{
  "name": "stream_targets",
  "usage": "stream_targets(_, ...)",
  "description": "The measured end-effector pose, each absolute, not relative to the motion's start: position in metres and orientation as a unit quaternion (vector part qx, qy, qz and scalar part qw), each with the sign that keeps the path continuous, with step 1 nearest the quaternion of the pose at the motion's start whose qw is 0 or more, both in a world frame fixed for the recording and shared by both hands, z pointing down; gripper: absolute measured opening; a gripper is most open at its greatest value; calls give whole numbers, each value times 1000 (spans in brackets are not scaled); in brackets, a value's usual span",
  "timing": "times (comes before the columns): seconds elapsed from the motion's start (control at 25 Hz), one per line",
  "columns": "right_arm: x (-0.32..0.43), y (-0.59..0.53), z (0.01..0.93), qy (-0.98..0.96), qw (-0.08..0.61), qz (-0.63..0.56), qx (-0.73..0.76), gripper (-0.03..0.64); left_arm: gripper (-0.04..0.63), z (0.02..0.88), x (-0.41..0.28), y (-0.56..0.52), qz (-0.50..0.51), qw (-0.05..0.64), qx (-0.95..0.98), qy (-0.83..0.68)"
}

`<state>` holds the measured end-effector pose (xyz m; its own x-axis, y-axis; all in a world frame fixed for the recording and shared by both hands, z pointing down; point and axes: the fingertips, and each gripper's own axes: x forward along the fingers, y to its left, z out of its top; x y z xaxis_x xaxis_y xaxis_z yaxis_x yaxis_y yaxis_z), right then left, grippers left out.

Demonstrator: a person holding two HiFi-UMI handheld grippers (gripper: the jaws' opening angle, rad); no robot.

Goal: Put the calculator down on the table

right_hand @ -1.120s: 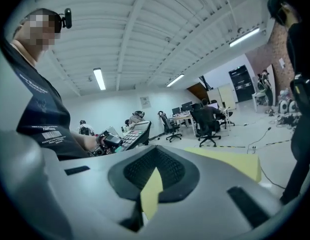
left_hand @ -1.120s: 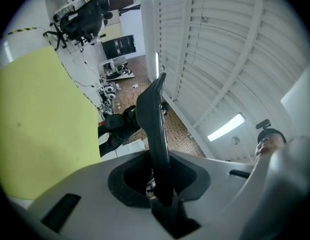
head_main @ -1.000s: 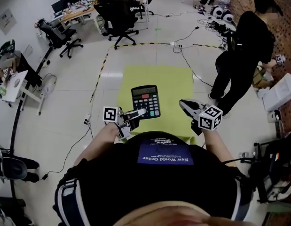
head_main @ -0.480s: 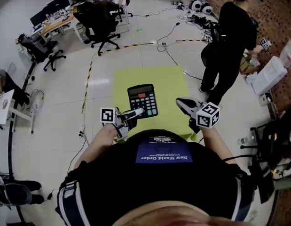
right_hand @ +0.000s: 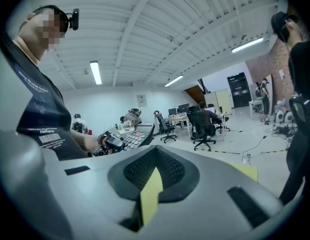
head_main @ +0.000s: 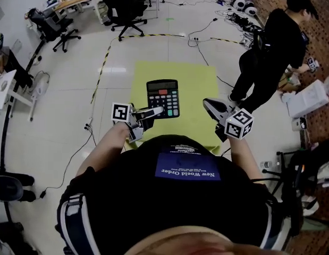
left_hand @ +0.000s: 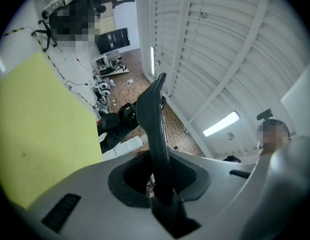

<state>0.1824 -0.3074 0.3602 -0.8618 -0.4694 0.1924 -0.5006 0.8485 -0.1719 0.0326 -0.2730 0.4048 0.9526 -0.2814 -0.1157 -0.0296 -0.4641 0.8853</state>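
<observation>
A black calculator (head_main: 163, 98) with a red key row hangs face up over the yellow-green table (head_main: 193, 86). My left gripper (head_main: 153, 112) is shut on its near left corner. In the left gripper view the calculator (left_hand: 152, 114) shows edge-on as a dark slab clamped in the left gripper (left_hand: 160, 184), with the table (left_hand: 39, 129) to the left. My right gripper (head_main: 211, 106) hovers over the table's near right part, shut and holding nothing. Its own view shows the right gripper (right_hand: 157, 165) with the tips together, and the calculator (right_hand: 139, 134) farther off in the left gripper (right_hand: 112, 143).
A person in black (head_main: 276, 52) stands bent over just right of the table. Office chairs (head_main: 124, 7) and desks are on the far side, and cables (head_main: 207, 33) trail over the floor. White boxes (head_main: 308, 97) lie at the right, and a fan (head_main: 39, 86) at the left.
My left gripper has shifted a little with the calculator still clamped in it. The right gripper has risen slightly. The standing person has moved about at the right.
</observation>
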Motion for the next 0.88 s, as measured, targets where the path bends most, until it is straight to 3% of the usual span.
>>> stream_targets(0.36, 81, -344, 428, -978, 119, 142, 98, -12, 83, 487, -49, -265, -146, 521, 805, -241)
stream_targets(0.52, -21, -321, 491, -971, 151, 183, 15, -12, 83, 564, -126, -221, -125, 562, 759, -303)
stream_targets(0.68, -107, -312, 544, -966, 163, 199, -13, -12, 83, 641, -184, -209, -68, 589, 745, -307)
stream_targets(0.88, -136, -315, 574, -966, 167, 196, -21, -12, 83, 679, -189, -215, -29, 609, 745, -269)
